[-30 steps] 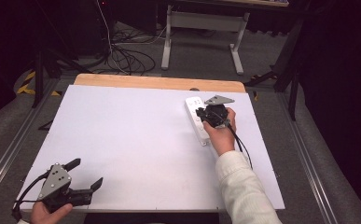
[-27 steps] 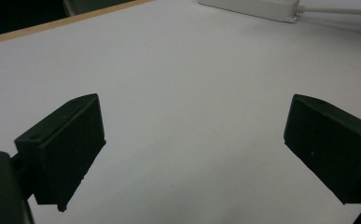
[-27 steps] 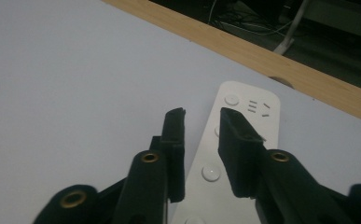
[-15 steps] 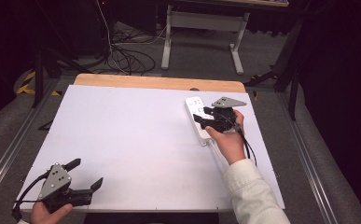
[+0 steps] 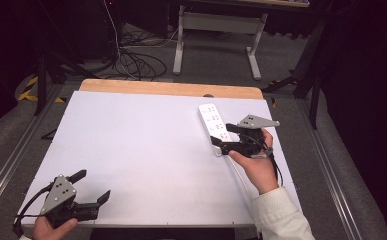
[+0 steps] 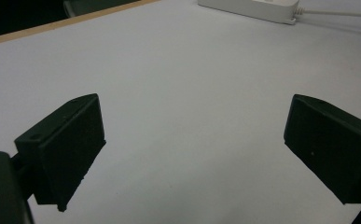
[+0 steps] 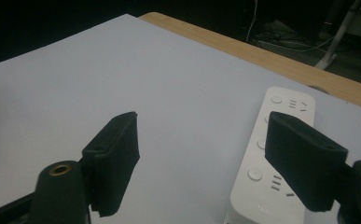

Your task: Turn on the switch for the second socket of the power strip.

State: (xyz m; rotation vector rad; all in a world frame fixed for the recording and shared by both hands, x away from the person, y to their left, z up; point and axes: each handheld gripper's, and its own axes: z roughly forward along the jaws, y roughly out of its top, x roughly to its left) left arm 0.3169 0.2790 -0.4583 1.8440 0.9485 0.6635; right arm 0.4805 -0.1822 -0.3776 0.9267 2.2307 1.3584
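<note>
Lies flat on the white desk (image 5: 131, 150) toward its far right: a white power strip (image 5: 215, 127), long and narrow with rounded ends, socket face up, running from near the desk's wooden far edge back toward the person. Shows rows of grey socket slots and small round marks along its top, seen close in the right gripper view. Trails a white cord (image 6: 336, 14) from one short end, visible in the left gripper view, lying along the desk surface.
</note>
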